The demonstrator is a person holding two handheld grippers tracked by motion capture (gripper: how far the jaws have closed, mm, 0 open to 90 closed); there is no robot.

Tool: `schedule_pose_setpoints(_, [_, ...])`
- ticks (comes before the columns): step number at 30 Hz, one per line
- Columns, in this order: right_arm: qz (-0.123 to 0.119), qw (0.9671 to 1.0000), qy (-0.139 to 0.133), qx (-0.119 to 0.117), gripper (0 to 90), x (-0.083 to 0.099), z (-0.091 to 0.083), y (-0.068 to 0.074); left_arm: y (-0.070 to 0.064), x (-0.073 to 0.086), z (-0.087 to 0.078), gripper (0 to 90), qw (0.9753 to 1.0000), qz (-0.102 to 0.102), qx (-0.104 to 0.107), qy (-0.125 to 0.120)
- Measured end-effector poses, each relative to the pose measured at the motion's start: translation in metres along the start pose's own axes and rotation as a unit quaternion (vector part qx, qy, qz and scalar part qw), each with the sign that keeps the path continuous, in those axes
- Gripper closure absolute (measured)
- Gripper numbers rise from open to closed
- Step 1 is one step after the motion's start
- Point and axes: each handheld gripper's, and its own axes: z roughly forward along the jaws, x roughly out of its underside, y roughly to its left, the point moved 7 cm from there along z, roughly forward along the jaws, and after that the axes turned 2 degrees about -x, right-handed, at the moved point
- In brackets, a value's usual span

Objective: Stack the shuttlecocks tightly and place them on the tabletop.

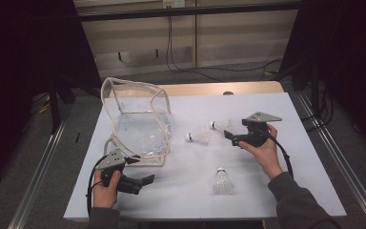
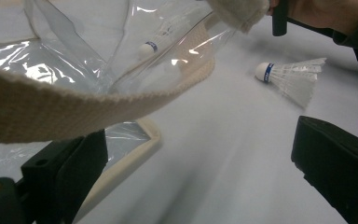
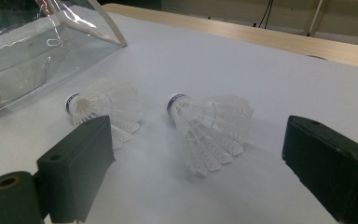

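1. The right claw [image 1: 229, 137] hangs open just beside two shuttlecocks lying on the white table [image 1: 286, 181]. In the right gripper view its jaws stand wide apart, with the nearer shuttle [image 3: 209, 126] between them and the second shuttle [image 3: 103, 108] close by the left jaw.
2. The left claw [image 1: 145, 180] is also open and holds nothing. It sits at the near edge of the clear bag [image 1: 140, 125], with the bag's cream strap [image 2: 74, 105] draped across just above its left jaw.
3. A third shuttle [image 1: 222, 182] stands on its skirt, apart from the others, near the person's right forearm.
4. The bag stands with its mouth gaping upward. Its walls are glossy and crumpled; I cannot tell whether anything lies inside. The cork seen through the plastic in the left gripper view looks to be a shuttle on the table beyond.
5. Risks, as I judge them:
   - The two shuttles lie close together, so a closing jaw could nudge the second one and roll it away.
   - Squeezing the feather skirt instead of the cork would crush or bend it.
   - The bag is limp; unless the left claw takes the strap or rim, the mouth may sag shut and a dropped shuttle may bounce off the plastic.
   - The strap could catch on the left jaw and drag the bag.
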Motion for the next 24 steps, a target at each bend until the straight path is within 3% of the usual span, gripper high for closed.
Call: schedule_pose_setpoints(24, [-0.004,0.9999,0.01,0.0,10.3,-0.001,0.016,0.001,0.0,-0.001,-0.001,3.8,1.0,-0.004,0.001,-0.005])
